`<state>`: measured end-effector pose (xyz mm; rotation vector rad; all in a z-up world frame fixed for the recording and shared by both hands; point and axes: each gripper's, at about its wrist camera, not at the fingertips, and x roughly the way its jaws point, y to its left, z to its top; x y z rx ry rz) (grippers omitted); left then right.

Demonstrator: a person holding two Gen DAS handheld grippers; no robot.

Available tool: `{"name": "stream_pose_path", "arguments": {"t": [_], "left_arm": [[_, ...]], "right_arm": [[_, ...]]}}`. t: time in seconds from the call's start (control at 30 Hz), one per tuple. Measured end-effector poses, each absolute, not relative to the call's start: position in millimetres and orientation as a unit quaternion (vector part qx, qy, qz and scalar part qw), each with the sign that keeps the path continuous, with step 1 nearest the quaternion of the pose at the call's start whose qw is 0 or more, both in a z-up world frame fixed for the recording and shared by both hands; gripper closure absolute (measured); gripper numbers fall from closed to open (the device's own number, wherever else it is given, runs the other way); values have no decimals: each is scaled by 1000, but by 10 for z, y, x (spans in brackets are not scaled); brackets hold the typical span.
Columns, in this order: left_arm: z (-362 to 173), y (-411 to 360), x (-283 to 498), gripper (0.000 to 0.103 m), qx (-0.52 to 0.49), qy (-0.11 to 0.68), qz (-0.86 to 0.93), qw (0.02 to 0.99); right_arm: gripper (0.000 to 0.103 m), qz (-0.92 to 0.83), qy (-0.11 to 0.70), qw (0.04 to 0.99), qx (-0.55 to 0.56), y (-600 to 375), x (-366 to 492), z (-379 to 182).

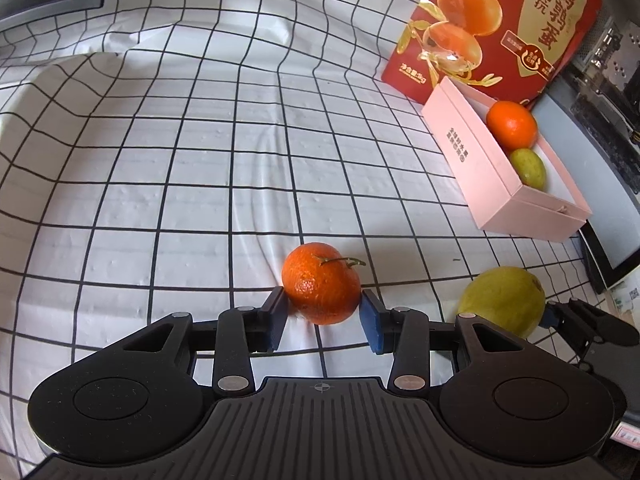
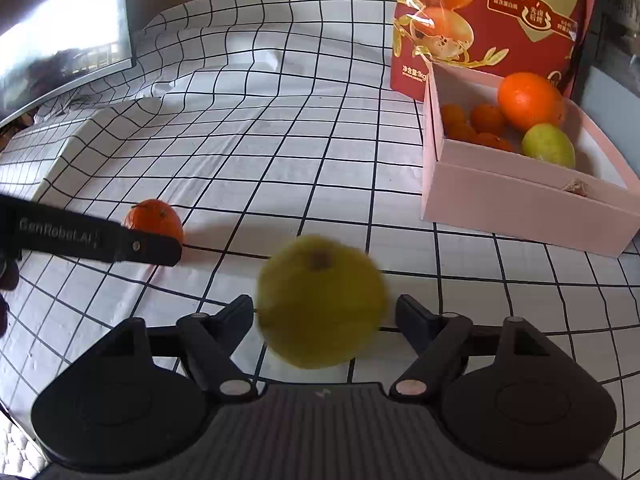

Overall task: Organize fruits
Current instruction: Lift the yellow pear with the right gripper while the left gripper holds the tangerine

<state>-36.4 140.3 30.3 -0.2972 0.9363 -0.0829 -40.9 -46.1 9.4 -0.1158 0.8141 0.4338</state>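
Observation:
In the left wrist view my left gripper (image 1: 322,307) has its blue pads against both sides of an orange mandarin (image 1: 321,283) with a stem, on the checked cloth. A large yellow-green fruit (image 1: 502,301) lies to its right beside my right gripper's finger. In the right wrist view that blurred yellow-green fruit (image 2: 320,300) sits between the spread fingers of my right gripper (image 2: 324,312), with a gap at the right finger. The pink box (image 2: 520,196) at the right holds a big orange (image 2: 530,100), a green fruit (image 2: 548,146) and several small oranges (image 2: 476,124).
A red printed bag (image 1: 496,24) stands behind the pink box (image 1: 472,160). A monitor (image 2: 60,48) stands at the far left. The cloth (image 1: 200,160) covers a raised lump at the left. The left gripper's arm (image 2: 92,238) crosses the right wrist view before the mandarin (image 2: 154,218).

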Motion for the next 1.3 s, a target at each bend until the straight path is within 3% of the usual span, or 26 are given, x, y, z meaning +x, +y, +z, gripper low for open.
{"name": "stream_pose_path", "arguments": {"t": [0.33, 1.3], "left_arm": [[286, 1439, -374, 59, -169, 445, -38, 879], [356, 1489, -395, 55, -137, 442, -40, 886]], "right_arm": [[0, 218, 383, 895, -73, -380, -440, 14], [6, 189, 410, 891, -44, -549, -305, 106]]}}
